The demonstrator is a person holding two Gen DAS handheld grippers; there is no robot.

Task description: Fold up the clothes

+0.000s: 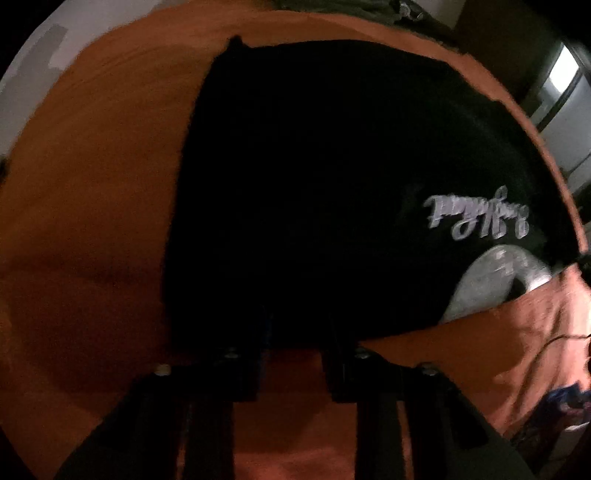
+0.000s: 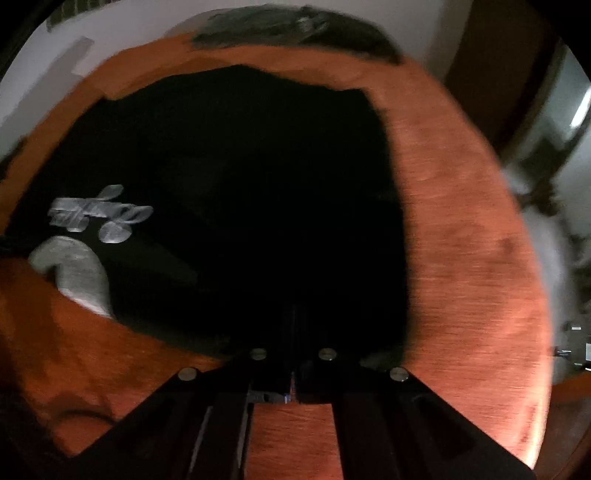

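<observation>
Right wrist view: right claw point(image 2: 293, 332) closed at black garment point(image 2: 240, 166) edge; left claw point(image 1: 295, 332) partly open, hold unclear.

Orange tbl point(image 2: 461, 221), white wall point(image 2: 155, 26) behind.

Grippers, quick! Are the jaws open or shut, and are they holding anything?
Left gripper: jaws apart at the black garment's near edge; a grip cannot be told.
Right gripper: jaws shut; the dark hides whether cloth is pinched.
</observation>
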